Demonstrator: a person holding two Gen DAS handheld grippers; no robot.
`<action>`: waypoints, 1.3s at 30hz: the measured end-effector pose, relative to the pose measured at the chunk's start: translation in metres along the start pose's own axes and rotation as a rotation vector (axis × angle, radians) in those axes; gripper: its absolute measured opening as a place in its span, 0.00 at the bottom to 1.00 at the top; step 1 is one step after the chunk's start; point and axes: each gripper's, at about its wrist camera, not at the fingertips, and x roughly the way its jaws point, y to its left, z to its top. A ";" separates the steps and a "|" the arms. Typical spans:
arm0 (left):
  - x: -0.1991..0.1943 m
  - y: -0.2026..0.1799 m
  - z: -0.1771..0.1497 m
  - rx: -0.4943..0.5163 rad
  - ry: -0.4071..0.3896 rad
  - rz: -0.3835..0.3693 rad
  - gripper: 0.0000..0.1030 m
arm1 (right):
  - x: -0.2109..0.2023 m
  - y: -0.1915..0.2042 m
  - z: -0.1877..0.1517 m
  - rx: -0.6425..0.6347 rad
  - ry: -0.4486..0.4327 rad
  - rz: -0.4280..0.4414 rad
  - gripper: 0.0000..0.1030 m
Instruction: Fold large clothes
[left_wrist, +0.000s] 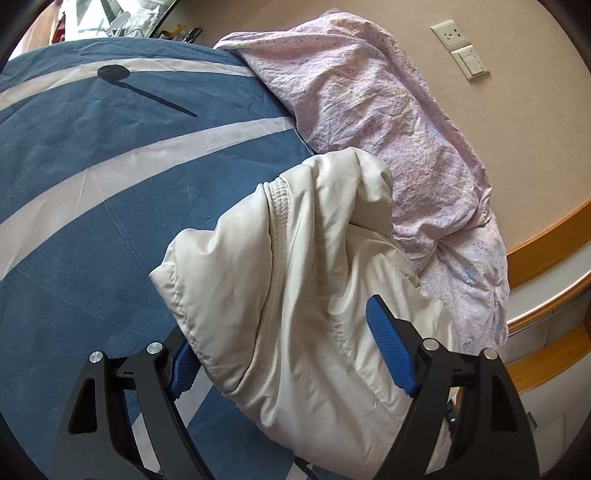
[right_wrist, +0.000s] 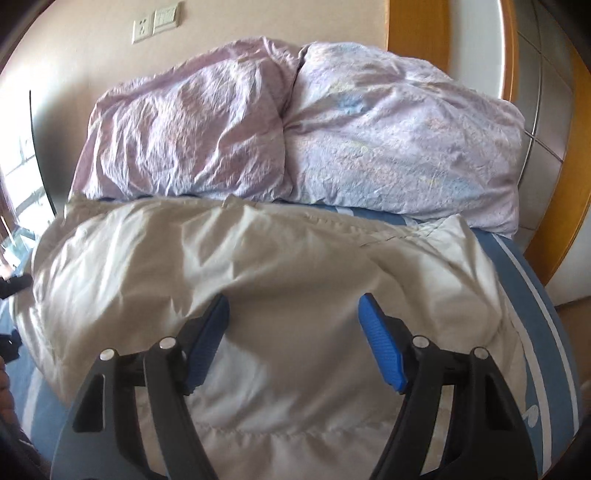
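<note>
A cream padded jacket (left_wrist: 295, 266) lies bunched on the blue bed cover (left_wrist: 92, 155). My left gripper (left_wrist: 291, 339) is open, its blue pads (left_wrist: 389, 349) on either side of a fold of the jacket without closing on it. In the right wrist view the jacket (right_wrist: 258, 258) lies spread across the bed. My right gripper (right_wrist: 291, 325) is open just above the fabric, pads (right_wrist: 380, 347) apart and holding nothing.
Two crumpled pink pillows (right_wrist: 295, 136) lie at the head of the bed, also in the left wrist view (left_wrist: 388, 122). A beige wall with a socket and switch (left_wrist: 461, 48) stands behind. A wooden headboard edge (right_wrist: 417, 33) and a bedside ledge (left_wrist: 546, 288) are at the right.
</note>
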 end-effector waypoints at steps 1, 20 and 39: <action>0.002 0.000 0.000 -0.001 0.000 0.005 0.79 | 0.003 0.001 -0.002 -0.002 0.005 -0.003 0.71; 0.013 0.004 0.005 -0.091 -0.014 -0.014 0.79 | 0.040 0.038 -0.015 -0.162 0.082 -0.072 0.75; -0.008 -0.054 0.004 0.078 -0.104 -0.051 0.56 | 0.049 0.047 -0.023 -0.220 0.069 -0.111 0.76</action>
